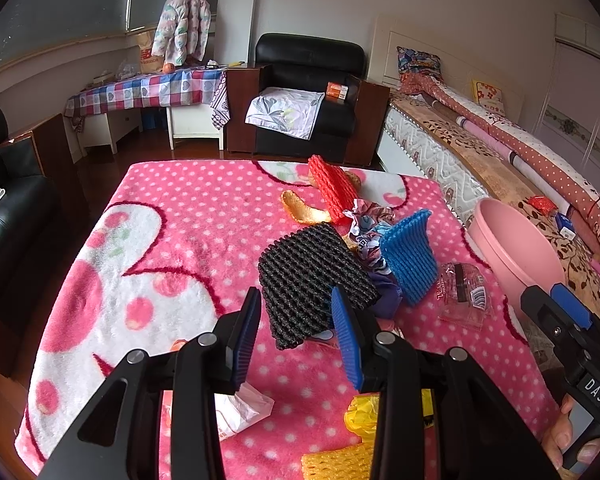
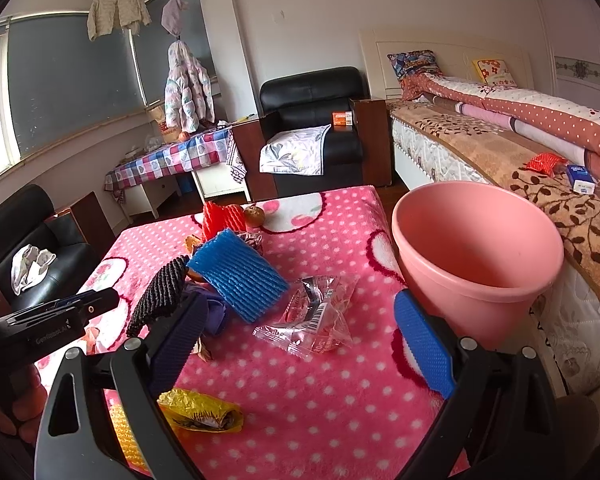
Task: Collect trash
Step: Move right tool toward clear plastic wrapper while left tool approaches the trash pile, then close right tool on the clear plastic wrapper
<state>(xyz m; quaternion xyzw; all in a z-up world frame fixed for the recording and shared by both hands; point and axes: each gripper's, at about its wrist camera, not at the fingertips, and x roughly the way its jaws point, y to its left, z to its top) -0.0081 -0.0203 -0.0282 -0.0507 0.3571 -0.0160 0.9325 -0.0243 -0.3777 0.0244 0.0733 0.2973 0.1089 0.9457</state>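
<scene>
Trash lies on a pink dotted blanket: a black foam net, a blue foam net, a red foam net, a clear wrapper, a yellow wrapper and a white bag. A pink bucket stands at the table's right edge. My left gripper is open, its fingers either side of the black net's near end. My right gripper is open and empty, just short of the clear wrapper, beside the bucket.
A bed runs along the right side behind the bucket. A black armchair and a checked-cloth table stand beyond the far edge. Another black sofa is at the left.
</scene>
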